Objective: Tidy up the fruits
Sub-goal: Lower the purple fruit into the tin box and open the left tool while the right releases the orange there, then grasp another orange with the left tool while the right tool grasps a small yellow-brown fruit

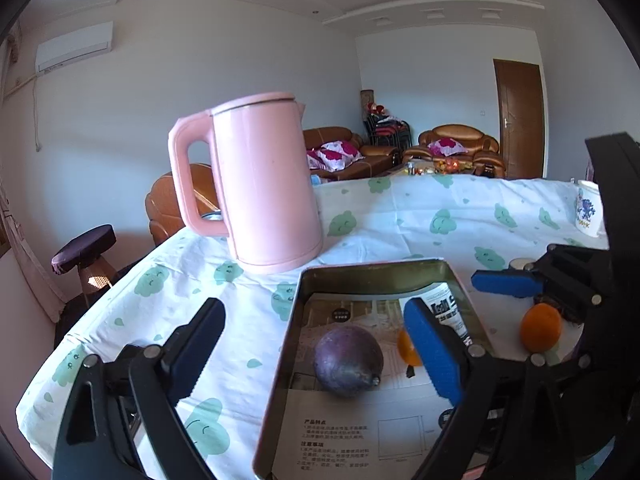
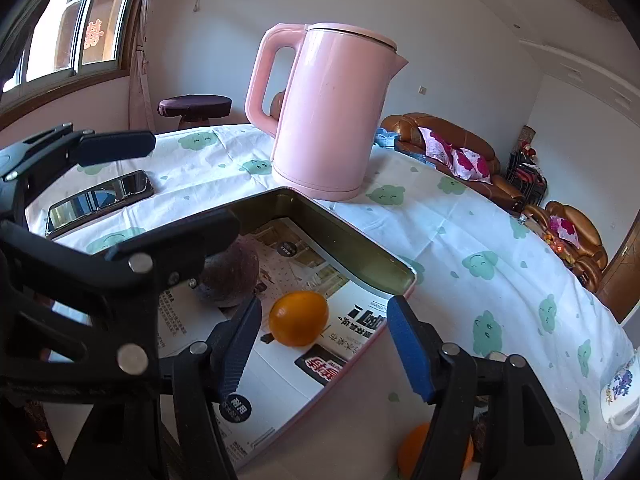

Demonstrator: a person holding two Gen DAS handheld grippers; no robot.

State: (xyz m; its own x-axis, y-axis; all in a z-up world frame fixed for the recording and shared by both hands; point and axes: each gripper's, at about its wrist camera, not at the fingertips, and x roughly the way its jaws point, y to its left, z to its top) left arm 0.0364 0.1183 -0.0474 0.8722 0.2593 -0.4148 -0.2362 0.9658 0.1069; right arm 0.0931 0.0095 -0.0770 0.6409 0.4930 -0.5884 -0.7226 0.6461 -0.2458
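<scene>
My left tool (image 1: pixel 316 344) was wide open over the purple fruit (image 1: pixel 347 361) in the tin (image 1: pixel 372 276). My right tool (image 2: pixel 322 344) was open too, around the orange (image 2: pixel 298 318). Neither held anything.

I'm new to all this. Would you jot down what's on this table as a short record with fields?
tray: metal tin, paper-lined
in tray: purple fruit, small orange
outside tray: another orange
behind tray: pink kettle
also on cloth: phone, mug
left gripper: open, empty
right gripper: open, empty
</scene>
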